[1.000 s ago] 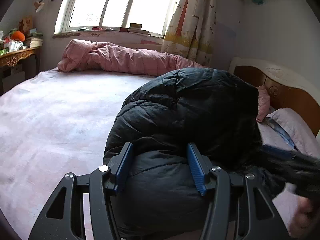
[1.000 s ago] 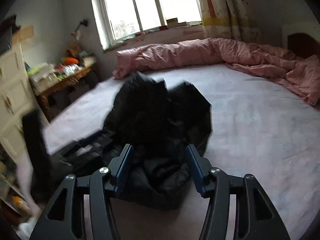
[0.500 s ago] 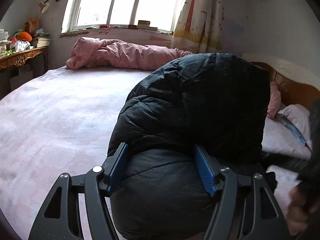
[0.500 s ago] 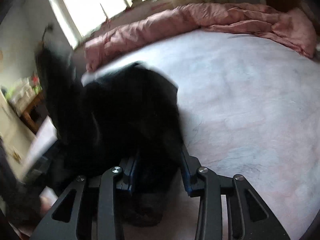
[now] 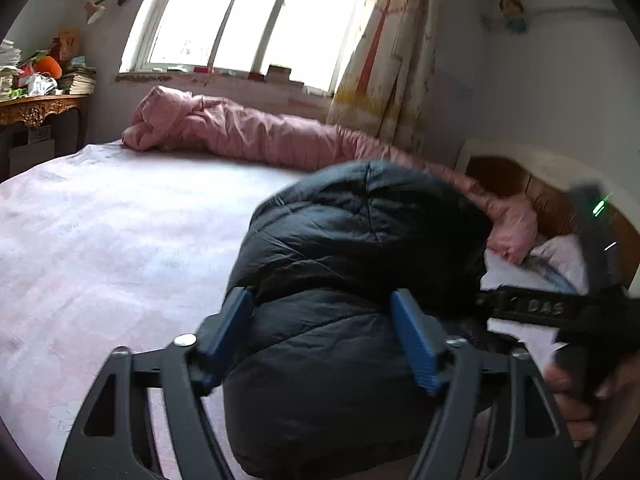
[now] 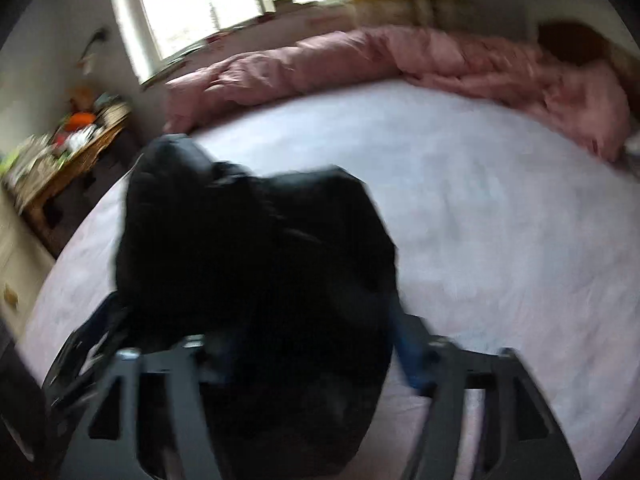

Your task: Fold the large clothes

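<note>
A bulky black puffer jacket [image 5: 352, 264] lies bunched on the pink bed sheet [image 5: 100, 240]. My left gripper [image 5: 324, 336] has its blue pads [image 5: 412, 340] spread wide on either side of a puffy fold of the jacket. The right gripper's body [image 5: 592, 312] shows at the right edge of the left wrist view, held by a hand. In the blurred right wrist view the jacket [image 6: 256, 264] fills the space between my right gripper's fingers [image 6: 412, 352]; the right gripper [image 6: 308, 344] has its jaws spread wide around the fabric.
A rolled pink quilt [image 5: 248, 132] runs along the far side of the bed under the window [image 5: 248, 16]. A wooden headboard [image 5: 516, 188] and pillow [image 5: 560, 256] are at right. A cluttered gilt side table [image 5: 36, 104] stands at left.
The jacket bundle has sunk lower on the bed. My right gripper has swung fast around it and its jaws, narrower half a second ago, are wide apart. The left gripper's view shifted a little.
</note>
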Available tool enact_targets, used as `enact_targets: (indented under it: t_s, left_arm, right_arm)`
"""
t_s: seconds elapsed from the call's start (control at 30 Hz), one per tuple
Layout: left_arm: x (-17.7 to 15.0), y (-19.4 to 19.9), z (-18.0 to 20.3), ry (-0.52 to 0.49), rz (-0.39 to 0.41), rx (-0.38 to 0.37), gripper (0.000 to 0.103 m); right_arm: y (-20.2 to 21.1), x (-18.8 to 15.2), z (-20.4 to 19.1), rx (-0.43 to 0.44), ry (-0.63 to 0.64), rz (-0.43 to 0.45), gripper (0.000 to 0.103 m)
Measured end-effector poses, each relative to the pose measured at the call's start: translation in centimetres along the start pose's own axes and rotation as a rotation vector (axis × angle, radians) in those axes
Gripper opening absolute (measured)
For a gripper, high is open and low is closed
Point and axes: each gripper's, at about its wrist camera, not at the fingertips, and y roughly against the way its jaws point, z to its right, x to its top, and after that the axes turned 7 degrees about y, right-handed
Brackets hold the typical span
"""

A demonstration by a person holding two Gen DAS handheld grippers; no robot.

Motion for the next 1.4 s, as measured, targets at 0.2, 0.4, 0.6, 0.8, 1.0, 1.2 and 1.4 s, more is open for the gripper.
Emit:
enact_targets:
  t_s: [0.2, 0.4, 0.6, 0.8, 1.0, 1.2, 1.4]
  left_arm:
    - [1.1, 0.1, -2.8, 0.191, -0.035, -0.109, 0.102]
    - [0.3, -4.0, -5.7, 0.369, -0.313, -0.170, 0.103]
    - [-0.7, -5.3, -7.2, 0.484, -0.419, -0.210, 0.083]
    - [-0.8, -5.0, -5.2, 0.333, -0.405, -0.071, 0.064]
    - [-1.6, -5.1, -4.6, 0.287, -0.397, -0.017, 0.064]
    - [-0.8, -2.6, -2.5, 0.193, -0.300, -0.097, 0.047]
    - [0.6, 1.1, 1.7, 0.149, -0.222, -0.238, 0.047]
  right_arm:
    - [-3.3, -1.6, 3.9, 0.223, -0.153, -0.089, 0.100]
    - [-5.4, -3.2, 4.3, 0.299, -0.165, -0.108, 0.099]
    - [-6.3, -4.0, 4.0, 0.429, -0.188, -0.106, 0.065]
    - [-6.0, -4.3, 2.2, 0.313, -0.097, -0.077, 0.048]
    - [-7.3, -4.1, 2.4, 0.320, -0.113, -0.115, 0.049]
    - [-4.0, -3.9, 1.5, 0.308, -0.060, 0.014, 0.031]
    - [3.1, -3.4, 3.2, 0.273, -0.033, 0.134, 0.029]
